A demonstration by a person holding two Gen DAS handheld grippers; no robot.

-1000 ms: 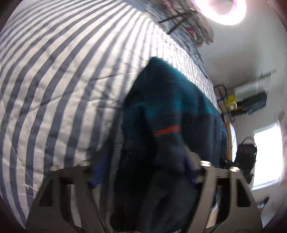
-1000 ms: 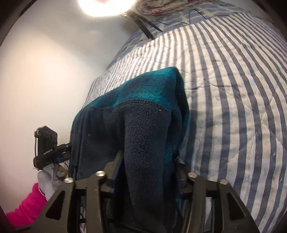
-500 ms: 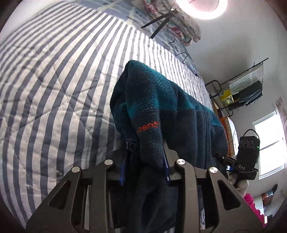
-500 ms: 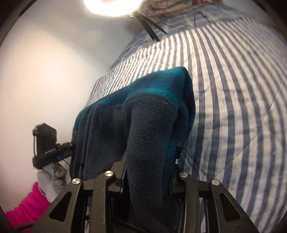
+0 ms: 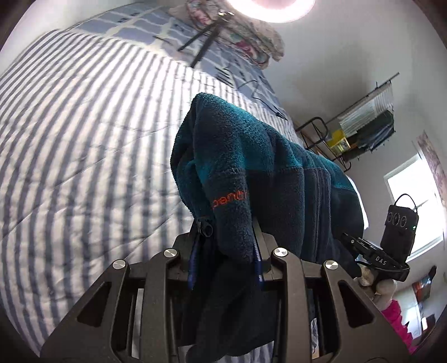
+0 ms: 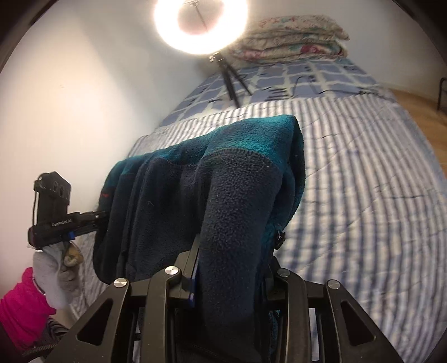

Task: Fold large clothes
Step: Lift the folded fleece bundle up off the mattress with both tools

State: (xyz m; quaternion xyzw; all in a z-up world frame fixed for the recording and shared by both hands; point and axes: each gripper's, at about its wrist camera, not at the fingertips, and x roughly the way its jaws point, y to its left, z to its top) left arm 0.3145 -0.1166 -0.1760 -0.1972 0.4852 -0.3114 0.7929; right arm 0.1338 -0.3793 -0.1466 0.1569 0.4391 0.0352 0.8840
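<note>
Left wrist view, left to right:
- Striped quilt (image 5: 83, 156): blue and white stripes, spread over the bed, filling the left half of the view.
- Tripod (image 5: 206, 44): black legs, standing at the far end of the bed beneath a glowing ring light (image 5: 282, 11).
- Folded floral bedding (image 5: 251, 42): stacked at the head of the bed.
- Fleece jacket (image 5: 251, 156): teal upper part, navy lower part, orange lettering on one fold. It hangs lifted above the quilt, stretched between the two grippers.
- Left gripper (image 5: 227, 251): fingers clamped together on a thick navy fold of the jacket; a zipper pull (image 5: 205, 227) dangles beside the left finger.
- Wire rack (image 5: 363, 125): against the far wall, holding folded items.
- Right gripper (image 5: 371, 251): seen from the side at the jacket's other edge.
- Window (image 5: 416, 206): bright, far right.

Right wrist view, left to right:
- Pink sleeve (image 6: 19, 310) and grey-gloved hand (image 6: 56, 273): holding the left gripper (image 6: 92, 216), which bites the jacket's far edge.
- Fleece jacket (image 6: 195, 181): draped across the middle of the view, raised off the bed.
- Right gripper (image 6: 232, 268): fingers pinched shut on a navy fold, cloth bulging over them.
- Striped quilt (image 6: 363, 195): lying flat to the right and beyond.
</note>
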